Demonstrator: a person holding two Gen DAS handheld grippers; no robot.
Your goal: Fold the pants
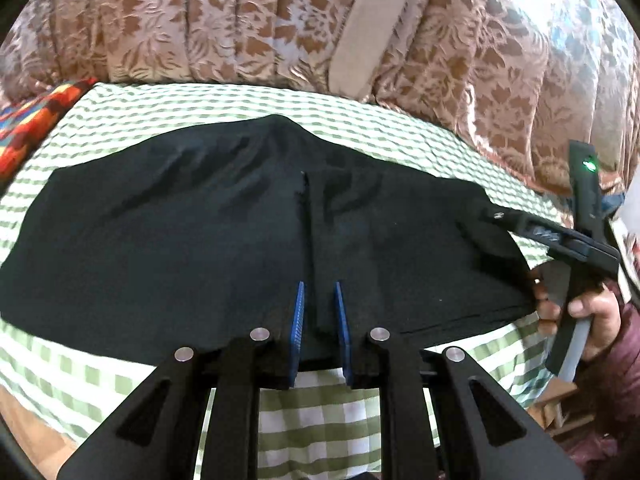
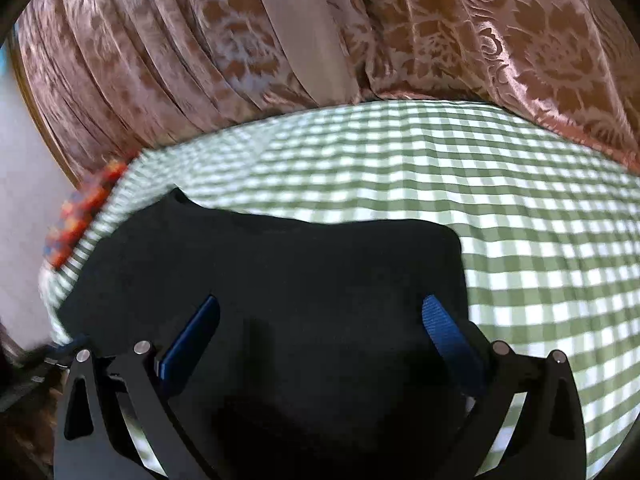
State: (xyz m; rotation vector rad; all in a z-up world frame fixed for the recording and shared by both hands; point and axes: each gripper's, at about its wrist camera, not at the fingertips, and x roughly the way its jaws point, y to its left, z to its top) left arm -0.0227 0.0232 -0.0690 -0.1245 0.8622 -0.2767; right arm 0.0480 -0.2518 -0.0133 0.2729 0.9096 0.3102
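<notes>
The black pants (image 1: 224, 232) lie spread flat on a green-and-white checked cloth (image 1: 312, 420) that covers the work surface, with a brown floral curtain (image 1: 200, 20) hanging behind it and a strip of bright red and orange patterned fabric (image 1: 36, 120) at the far left edge. In the left wrist view the left gripper (image 1: 320, 320) sits at the near edge of the pants, its blue pads (image 1: 298, 332) drawn close together with a narrow fold of the black fabric pinched upright between them; the cloth rises from the pads into a ridge that runs away from the camera toward a seam in the middle of the garment. The rest of the pants stretches wide to both sides of this gripper, further to the left than to the right. At the right edge of the same view the right gripper (image 1: 492, 212) reaches in over the right end of the pants, held by a hand (image 1: 584, 316) in a dark red sleeve (image 1: 624, 380), with a green light glowing on its body. In the right wrist view that gripper (image 2: 320, 320) stands with its jaws spread wide, the blue pads (image 2: 444, 332) far apart and the black fabric lying beneath and between them without being pressed by either pad; the right edge of the pants ends just beyond the right-hand pad, where the checked cloth shows bare
</notes>
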